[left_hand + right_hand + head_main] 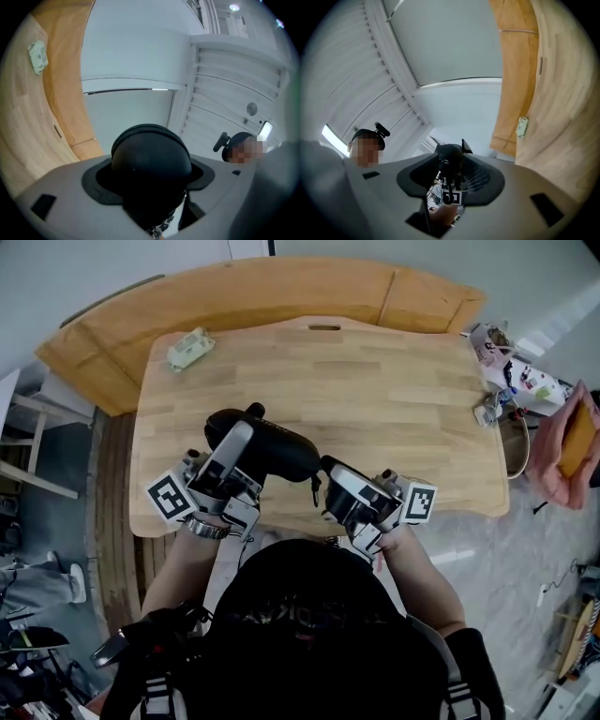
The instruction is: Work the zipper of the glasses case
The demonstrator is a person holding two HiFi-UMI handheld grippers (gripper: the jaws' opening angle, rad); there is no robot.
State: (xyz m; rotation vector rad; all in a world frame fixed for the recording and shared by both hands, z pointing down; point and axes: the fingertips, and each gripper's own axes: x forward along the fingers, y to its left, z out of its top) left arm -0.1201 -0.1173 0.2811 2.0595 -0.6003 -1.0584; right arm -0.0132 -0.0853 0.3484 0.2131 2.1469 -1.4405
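Observation:
A black glasses case [272, 448] is held up over the near edge of the wooden table [394, 399]. My left gripper [225, 479] is shut on its left part; in the left gripper view the case's rounded end [151, 157] fills the space between the pads of that gripper [150, 176]. My right gripper [330, 486] is at the case's right end, where the zipper pull [316, 487] hangs. In the right gripper view the case end and dangling pull [451, 180] sit between the jaws of the right gripper [451, 164], which stand partly apart with slim gaps beside the pull.
A small pale green object [190, 348] lies at the table's far left corner. A curved wooden bench [281, 287] wraps the far side. Bottles and clutter [511, 376] and an orange-pink bag [572, 451] stand off the right edge.

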